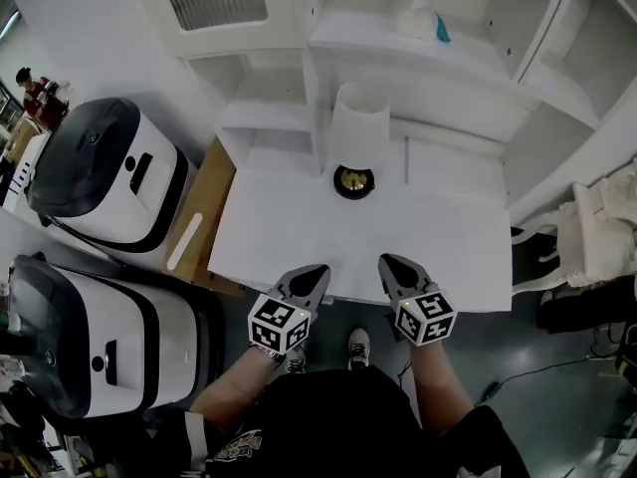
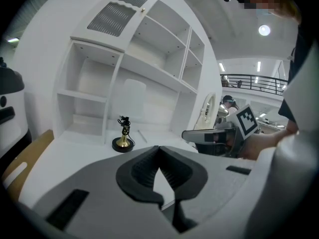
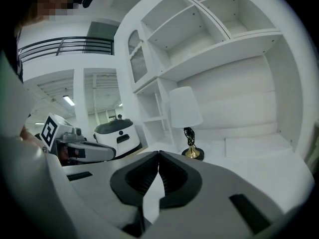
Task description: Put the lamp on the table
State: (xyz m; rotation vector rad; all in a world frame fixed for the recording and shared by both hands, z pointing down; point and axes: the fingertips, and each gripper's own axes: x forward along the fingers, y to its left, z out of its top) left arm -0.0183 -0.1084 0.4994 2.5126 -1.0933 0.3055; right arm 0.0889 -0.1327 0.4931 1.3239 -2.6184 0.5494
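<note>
The small lamp [image 1: 355, 132] with a white shade, brass stem and round black base stands upright on the white table [image 1: 289, 237], close to its back edge and just in front of the white shelf unit [image 1: 438, 73], with bare tabletop open all the way to the front edge. There the left gripper [image 1: 317, 270] and right gripper [image 1: 390, 262] hover side by side, well apart from the lamp, each with its jaws pressed together. From above the shade hides the stem, the person's arms are cut off below, and two white-and-black machines [image 1: 100, 177] and a tan wooden panel [image 1: 199, 217] crowd the table's left edge over grey floor [image 1: 557, 366].
</note>
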